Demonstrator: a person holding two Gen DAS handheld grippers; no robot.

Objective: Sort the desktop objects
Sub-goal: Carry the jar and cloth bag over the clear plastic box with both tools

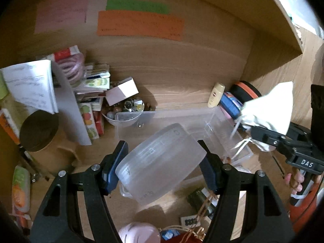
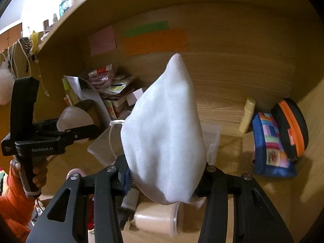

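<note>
A translucent round plastic jar (image 1: 162, 162) hangs tilted above the desk, and my left gripper (image 1: 162, 151) is shut on it with a blue pad against each side. Just beyond it stands a clear plastic bin (image 1: 172, 121). At the right edge of this view my right gripper (image 1: 261, 135) is shut on a white drawstring pouch (image 1: 269, 105). In the right wrist view the white pouch (image 2: 164, 131) fills the centre, pinched at its base by my right gripper (image 2: 165, 168). The left gripper (image 2: 81, 129) shows at the left with the jar (image 2: 73, 119), over the bin (image 2: 212, 135).
Books and papers (image 1: 66, 93), a dark-lidded canister (image 1: 39, 129) and a small bowl of beads (image 1: 123, 119) crowd the left. A cream bottle (image 2: 247, 115), a patchwork pouch (image 2: 269, 145) and a black case with orange zip (image 2: 289, 125) stand right. A beige roll (image 2: 156, 216) lies near.
</note>
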